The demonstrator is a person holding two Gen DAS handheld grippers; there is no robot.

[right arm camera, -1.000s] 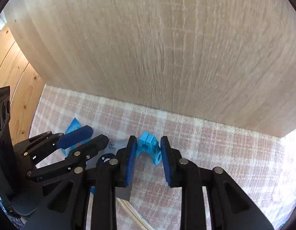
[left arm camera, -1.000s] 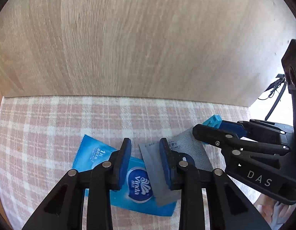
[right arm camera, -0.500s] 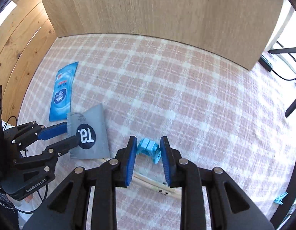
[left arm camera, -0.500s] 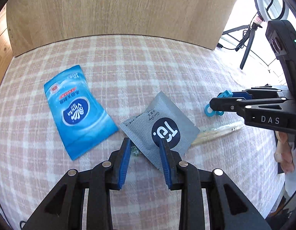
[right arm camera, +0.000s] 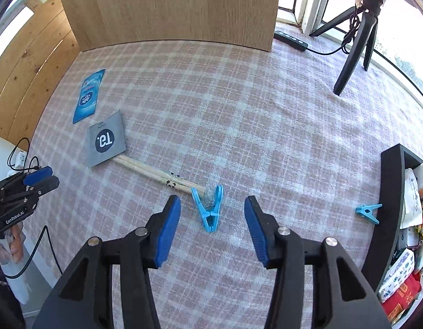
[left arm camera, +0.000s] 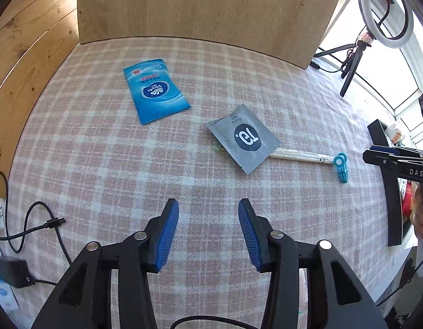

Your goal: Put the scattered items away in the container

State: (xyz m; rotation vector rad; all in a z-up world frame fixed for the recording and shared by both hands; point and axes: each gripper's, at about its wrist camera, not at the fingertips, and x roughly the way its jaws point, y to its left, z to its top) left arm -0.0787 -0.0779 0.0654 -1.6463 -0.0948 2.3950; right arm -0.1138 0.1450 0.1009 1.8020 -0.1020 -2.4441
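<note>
Plaid cloth covers the surface (left arm camera: 107,148); scattered items lie on it. Left claw (left arm camera: 208,231) hangs over bare cloth, jaws opening, nothing btwn them. Right claw (right arm camera: 213,229) is over the blue clothespin (right arm camera: 209,208), jaws opening too; the pin lies on the cloth btwn the blue pads, not touched by either.

Blue wet-wipe packet (left arm camera: 155,90) lies flat toward the wooden back panel (left arm camera: 200,8). Grey sachet w/ dark round logo (left arm camera: 244,138) sits near it, toward the right in the left wrist view, one corner lying over the end of the chopsticks (left arm camera: 302,155). Chopsticks run from under the sachet to the clothespin; in the right wrist view their far end meets the pin's open prongs.

Second blue clothespin (right arm camera: 367,212) lies just beside the black container (right arm camera: 389,205) at the right edge of the surface. Container already holds several packets, red and white ones among them.

Black cable (left arm camera: 30,227) loops at the left side of the surface. Tripod (right arm camera: 354,44) stands at the far right corner.
</note>
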